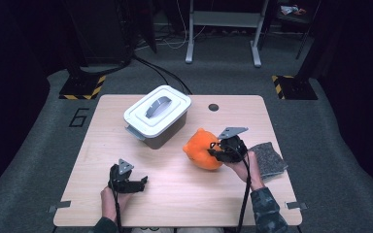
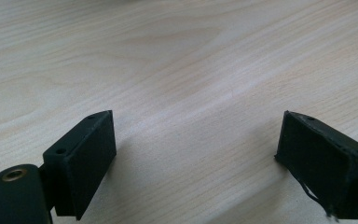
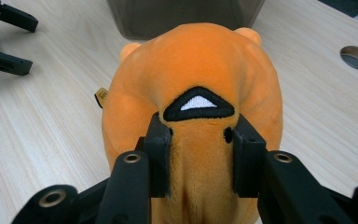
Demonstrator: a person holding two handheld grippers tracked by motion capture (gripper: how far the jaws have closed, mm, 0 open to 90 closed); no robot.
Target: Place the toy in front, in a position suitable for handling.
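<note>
Orange plush toy (image 1: 203,149), round, soft and short-furred, with a small black-and-white stitched triangle on its face, sits pinched in my right claw (image 3: 199,158). Both black pads press into a fold of fur just below that triangle, so this claw is clamped on the toy. Taking the grey plastic box with the white handled lid (image 1: 158,115) as my landmark, the toy is just in front of the box's near right corner, close to it; I can't tell whether the two touch. Whether the toy's underside is clear of the pale wooden table (image 1: 184,204) I also cannot tell.

My left claw (image 2: 196,149) rests low over bare wood, well in front of the box's left end, its jaws spread wide with nothing between them.

I judge the step in hand to be the pick-up of the toy, with the grip made and the carry about to begin. The lid is on the box, so if the toy is meant for it, the next move calls for my idle left claw to go to the lid's grey handle (image 1: 157,106) and lift it away while the right claw keeps hold. A pinch on loose fur can slip, so I'd keep that grip firm and the lift gentle.

A dark grey felt-like cloth (image 1: 269,159) lies well off to the right of the box, beyond my right hand (image 1: 250,167).
</note>
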